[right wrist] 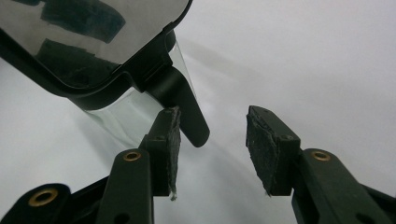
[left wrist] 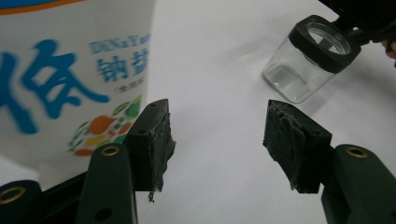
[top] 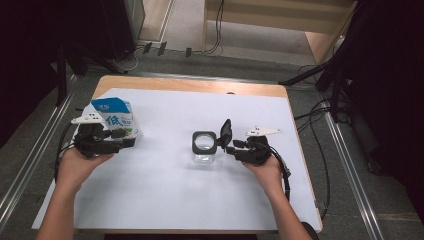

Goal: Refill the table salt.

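Jar: a clear glass jar with a black square collar stands near the middle of the white sheet in the high view; in the left gripper view it sits in the upper right of the frame, well apart from that gripper's jaws.
Lid: the black hinged lid stands open, raised at the right side of the jar; in the right gripper view its glossy underside takes the upper left of the frame.
Lid tab: a black tab hangs from the lid's hinge side and ends just beside the left pad, in the gap between the jaws; whether it touches the pad I cannot tell.
Right gripper: right gripper is just right of the jar in the high view; its jaws stand apart and press on nothing.
Carton: a white and blue carton stands upright at the left of the sheet; in the left gripper view it fills the upper left, outside the left jaw.
Left gripper: left gripper is just in front of the carton's base; its jaws are released, with bare sheet between them.
Writing: a large blue Chinese character, smaller blue characters beside it, a line of small Latin letters too blurred to read, and a picture of fruits low on the carton.
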A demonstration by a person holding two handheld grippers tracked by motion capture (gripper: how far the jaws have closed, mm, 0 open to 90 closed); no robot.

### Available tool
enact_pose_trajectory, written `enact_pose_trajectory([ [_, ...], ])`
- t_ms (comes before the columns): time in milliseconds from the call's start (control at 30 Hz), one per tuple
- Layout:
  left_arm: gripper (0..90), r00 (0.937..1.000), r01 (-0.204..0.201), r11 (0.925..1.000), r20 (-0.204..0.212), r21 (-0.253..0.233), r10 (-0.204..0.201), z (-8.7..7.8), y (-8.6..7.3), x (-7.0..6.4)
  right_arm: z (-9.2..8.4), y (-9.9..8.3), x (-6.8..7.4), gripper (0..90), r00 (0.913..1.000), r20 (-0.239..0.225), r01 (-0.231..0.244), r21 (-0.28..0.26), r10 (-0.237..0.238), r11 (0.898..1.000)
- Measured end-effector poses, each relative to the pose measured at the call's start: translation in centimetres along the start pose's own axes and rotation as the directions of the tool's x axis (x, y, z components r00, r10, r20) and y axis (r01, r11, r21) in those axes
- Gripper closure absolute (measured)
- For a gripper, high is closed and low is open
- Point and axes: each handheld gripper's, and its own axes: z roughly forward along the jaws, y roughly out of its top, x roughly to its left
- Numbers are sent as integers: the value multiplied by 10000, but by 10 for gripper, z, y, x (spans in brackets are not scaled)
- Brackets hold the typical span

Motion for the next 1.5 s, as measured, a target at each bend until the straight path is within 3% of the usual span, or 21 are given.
enact_pose_trajectory([
  [200, 417, 9991, 288, 9990, -305, -354, -299, -16, 0, 14, 2, 2, -2, 563, 9999, -13, -142, 85, 142, 9999],
  [433, 415, 9957, 508, 9980, -750, -365, -534, -26, 6, 33, 0, 0, -2, 563, 9999, 90, -132, 288, 129, 9995],
  [567, 418, 9938, 739, 9962, -799, -464, -774, -31, 9, 47, -4, -4, -3, 563, 9996, 180, -234, 286, 229, 9993],
  [633, 412, 9911, 773, 9958, -1049, -491, -821, -32, 10, 52, -6, -7, -2, 563, 9994, 222, -283, 337, 275, 9990],
  [933, 408, 9934, 758, 9956, -824, -548, -802, -23, 23, 61, -15, -15, 0, 563, 9991, 346, -265, 239, 257, 9994],
  [1033, 425, 9956, 412, 9964, -815, -742, -473, -19, 27, 62, -17, -18, 3, 563, 9991, 315, -292, 198, 285, 9994],
  [1133, 435, 9973, 222, 9978, -684, -626, -265, -14, 31, 64, -18, -21, 6, 562, 9995, 253, -176, 188, 171, 9997],
  [1267, 510, 9992, 15, 9973, -396, -734, -44, -8, 34, 66, -19, -23, 14, 562, 10000, 70, -20, 192, 19, 9998],
  [1367, 580, 9998, 180, 9967, -18, -795, -182, -5, 35, 68, -20, -24, 21, 560, 9998, -37, 172, 185, -171, 9997],
  [1500, 705, 10000, 63, 9969, 28, -783, -61, -4, 36, 67, -23, -26, 28, 571, 9996, -238, 168, 59, -166, 9998],
])
